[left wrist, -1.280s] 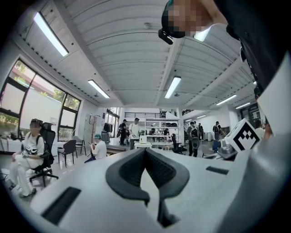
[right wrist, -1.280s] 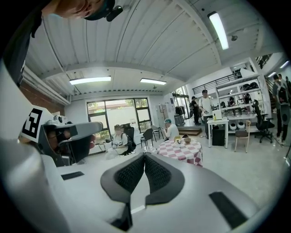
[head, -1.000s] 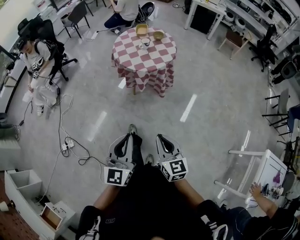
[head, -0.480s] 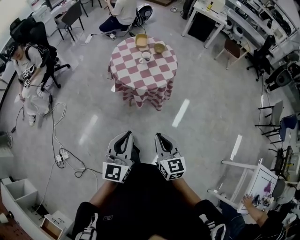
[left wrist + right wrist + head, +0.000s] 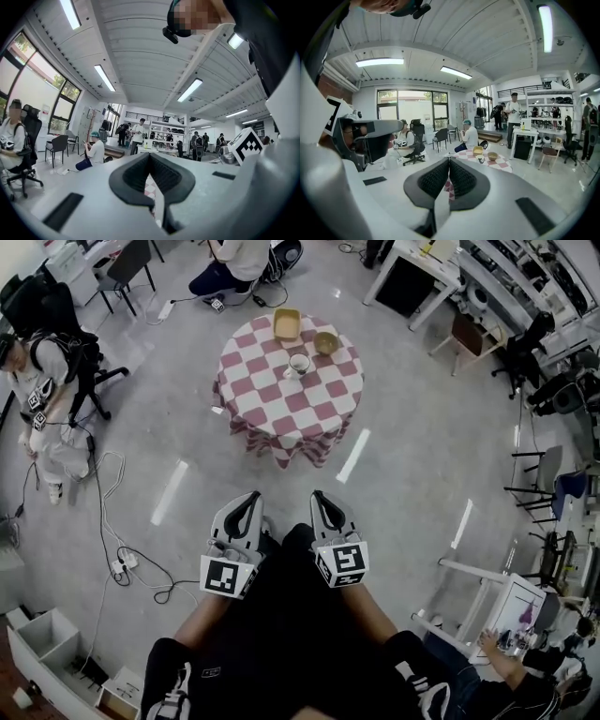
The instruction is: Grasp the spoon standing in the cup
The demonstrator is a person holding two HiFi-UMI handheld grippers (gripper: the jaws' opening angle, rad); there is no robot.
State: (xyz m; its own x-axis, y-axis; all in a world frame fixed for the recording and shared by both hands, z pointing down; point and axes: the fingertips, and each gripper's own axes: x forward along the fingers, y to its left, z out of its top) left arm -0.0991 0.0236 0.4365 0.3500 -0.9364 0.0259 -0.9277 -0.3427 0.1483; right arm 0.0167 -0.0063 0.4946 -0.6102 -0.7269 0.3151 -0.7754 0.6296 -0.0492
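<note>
A round table [image 5: 281,399] with a red-and-white checked cloth stands far ahead on the floor. On it is a white cup [image 5: 299,363] with a spoon standing in it, a tan box [image 5: 287,324] and a wooden bowl [image 5: 325,342]. My left gripper [image 5: 252,496] and right gripper [image 5: 318,495] are held side by side near my body, well short of the table. Both are shut and hold nothing. The right gripper view shows the shut gripper [image 5: 449,160] with the table [image 5: 502,163], cup [image 5: 481,158] and bowl [image 5: 492,155] beyond. In the left gripper view the shut gripper [image 5: 150,156] hides most of the table.
A person with a backpack [image 5: 42,390] stands at the left beside office chairs. Cables and a power strip [image 5: 122,563] trail over the floor at the left. Another person [image 5: 234,259] sits behind the table. Desks and chairs [image 5: 525,324] line the right side, with a white cart [image 5: 511,601] near me.
The table sits lower in the head view and looks nearer, so I have moved toward it. Both grippers stay shut in the same pose.
</note>
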